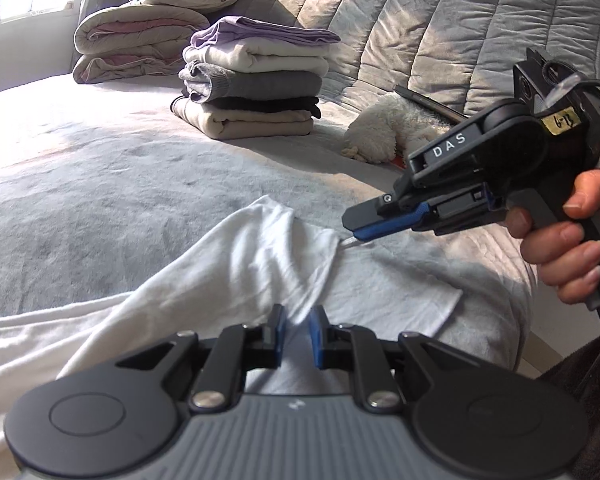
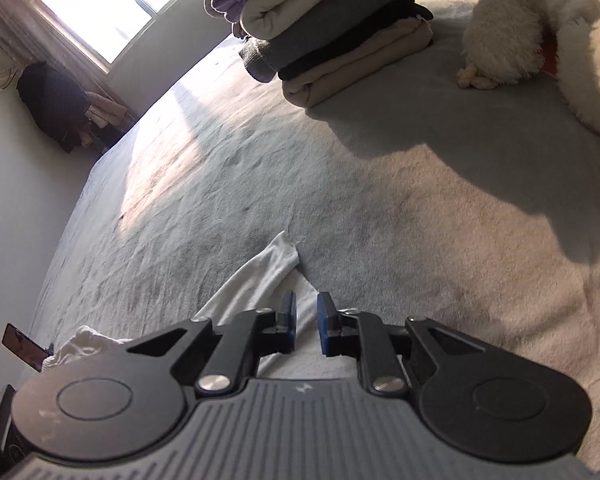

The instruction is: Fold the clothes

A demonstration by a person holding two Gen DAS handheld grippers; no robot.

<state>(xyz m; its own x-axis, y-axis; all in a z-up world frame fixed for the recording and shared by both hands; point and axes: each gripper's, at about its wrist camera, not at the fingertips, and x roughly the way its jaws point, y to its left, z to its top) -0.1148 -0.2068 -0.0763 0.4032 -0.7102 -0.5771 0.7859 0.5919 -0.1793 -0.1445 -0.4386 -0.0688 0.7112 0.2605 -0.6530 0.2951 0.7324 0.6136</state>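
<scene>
- Step in hand: spreading a white garment (image 1: 228, 280) on the bed, in front of the stack of folded clothes (image 1: 252, 92), before the first fold.
- Left gripper (image 1: 298, 320): nearly closed, pinching a ridge of the garment on the side farthest from the stack.
- Right gripper (image 1: 354, 236): narrow-jawed, apparently nipping the garment's edge, cloth drawn taut toward it.
- Next move, as judged: pulling both grips apart to flatten the cloth, with no slip.
- Surface: soft grey bed cover (image 1: 100, 184), creased.
- Room: plush toy (image 1: 384, 132) right of the stack, folded duvets (image 1: 140, 44) behind it, bright window (image 2: 112, 0) beyond.
</scene>
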